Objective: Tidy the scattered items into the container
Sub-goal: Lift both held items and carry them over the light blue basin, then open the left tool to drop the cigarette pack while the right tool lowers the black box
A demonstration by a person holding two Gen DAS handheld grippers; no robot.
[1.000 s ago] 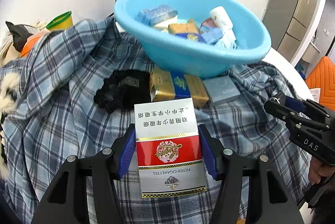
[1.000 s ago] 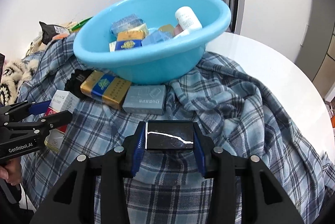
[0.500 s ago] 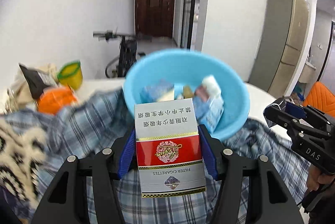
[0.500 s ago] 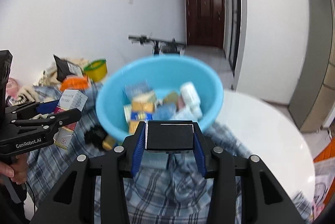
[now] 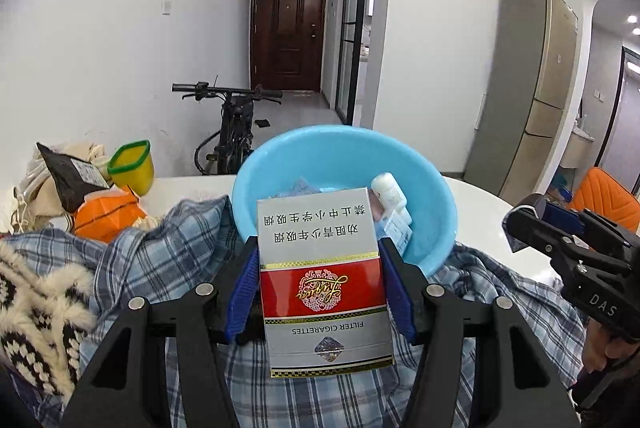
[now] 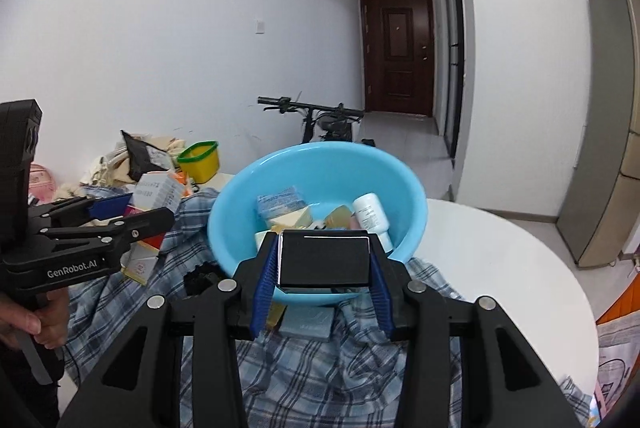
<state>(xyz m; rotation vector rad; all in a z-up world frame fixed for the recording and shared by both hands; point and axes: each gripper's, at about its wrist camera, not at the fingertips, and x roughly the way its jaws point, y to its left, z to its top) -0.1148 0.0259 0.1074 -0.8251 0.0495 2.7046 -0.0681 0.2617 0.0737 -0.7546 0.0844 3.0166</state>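
My left gripper [image 5: 320,280] is shut on a red, white and silver cigarette pack [image 5: 324,292], held up in front of the blue basin [image 5: 432,204]. My right gripper [image 6: 324,268] is shut on a small black box [image 6: 324,262], level with the near rim of the same basin [image 6: 408,196]. Several small boxes and a white bottle [image 6: 370,212] lie in the basin. In the right wrist view the left gripper [image 6: 132,212] shows at the left with its pack [image 6: 154,192]. A grey box [image 6: 310,320] and a dark object [image 6: 200,278] lie on the plaid cloth under the basin.
The basin sits on a blue plaid cloth [image 6: 328,376] over a round white table [image 6: 500,268]. A yellow tub [image 5: 132,164], an orange bag [image 5: 104,212] and a fuzzy knit [image 5: 36,312] are at the left. A bicycle [image 5: 236,124] stands behind. A hand [image 6: 48,324] grips the left tool.
Both grippers have risen with their loads and tilted up, so the basin now sits lower in both views and the room behind shows. Both grips are unchanged.
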